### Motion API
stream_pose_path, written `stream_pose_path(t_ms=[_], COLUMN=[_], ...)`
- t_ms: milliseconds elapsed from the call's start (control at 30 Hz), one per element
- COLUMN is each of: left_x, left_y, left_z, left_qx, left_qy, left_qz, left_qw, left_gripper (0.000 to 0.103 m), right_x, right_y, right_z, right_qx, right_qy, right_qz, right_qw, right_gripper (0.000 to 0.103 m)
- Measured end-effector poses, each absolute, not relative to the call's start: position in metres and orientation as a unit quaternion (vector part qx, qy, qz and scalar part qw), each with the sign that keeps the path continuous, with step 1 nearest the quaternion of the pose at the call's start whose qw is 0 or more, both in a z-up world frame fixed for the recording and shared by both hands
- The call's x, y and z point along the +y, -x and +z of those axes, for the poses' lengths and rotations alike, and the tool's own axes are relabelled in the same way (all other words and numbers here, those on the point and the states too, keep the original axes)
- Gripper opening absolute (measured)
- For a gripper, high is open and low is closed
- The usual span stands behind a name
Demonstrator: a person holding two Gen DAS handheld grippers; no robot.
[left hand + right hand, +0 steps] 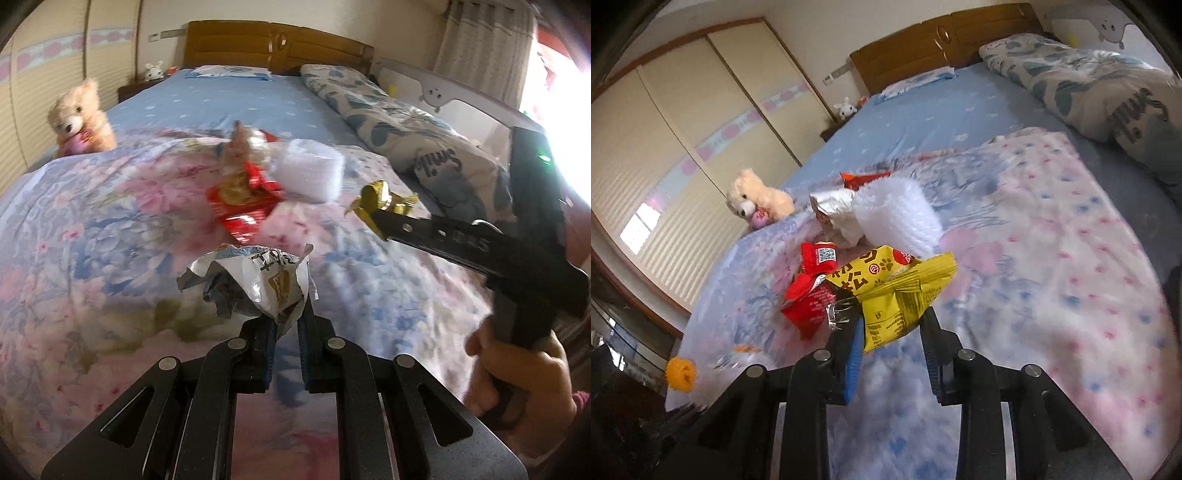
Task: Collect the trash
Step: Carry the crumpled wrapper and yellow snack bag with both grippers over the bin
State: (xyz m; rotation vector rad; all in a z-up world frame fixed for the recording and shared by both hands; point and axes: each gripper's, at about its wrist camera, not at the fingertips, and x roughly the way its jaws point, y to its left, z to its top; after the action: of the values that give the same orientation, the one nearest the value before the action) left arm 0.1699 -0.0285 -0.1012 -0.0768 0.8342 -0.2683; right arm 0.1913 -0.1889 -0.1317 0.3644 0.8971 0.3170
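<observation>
My left gripper [286, 317] is shut on a crumpled silver wrapper [255, 284] and holds it above the floral quilt [92, 240]. My right gripper [890, 317] is shut on a yellow snack wrapper [890, 291]; it also shows in the left wrist view [380, 197], held at the tips of the right gripper [376, 218]. On the quilt lie a red wrapper [240, 203] [809, 295], a silver foil wrapper [834, 206], an orange-red packet [864, 178] and a white bubble-wrap roll [310, 173] [897, 218].
A teddy bear [79, 118] [757, 199] sits at the quilt's left edge. A folded blue-patterned duvet [399, 125] [1089, 85] lies along the right. The wooden headboard [277, 44] is at the back. A yellow ring [680, 373] lies near the bed's near left corner.
</observation>
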Motion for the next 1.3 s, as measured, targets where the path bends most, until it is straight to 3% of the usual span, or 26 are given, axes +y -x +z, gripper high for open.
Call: stream_pose_path(t_ms=[600,1300], left_x=[-0.158,-0.246], left_y=[-0.147,-0.142], left_z=[-0.083,-0.071], left_qx=[0.392,0.381], left_qy=[-0.03,-0.081], left_qz=[-0.239,-0.28], left_qw=[0.888,0.877], left_gripper=[0.01,0.01], right_x=[-0.33,-0.405], right_y=[-0.076,-0.039], right_z=[-0.101,-0.09], right_qx=[0.386,0.356], right_qy=[-0.209,-0.226], right_qz=[0.055,-0.014], right_qw=[0.897,0.907], right_gripper=[0.03,0.03])
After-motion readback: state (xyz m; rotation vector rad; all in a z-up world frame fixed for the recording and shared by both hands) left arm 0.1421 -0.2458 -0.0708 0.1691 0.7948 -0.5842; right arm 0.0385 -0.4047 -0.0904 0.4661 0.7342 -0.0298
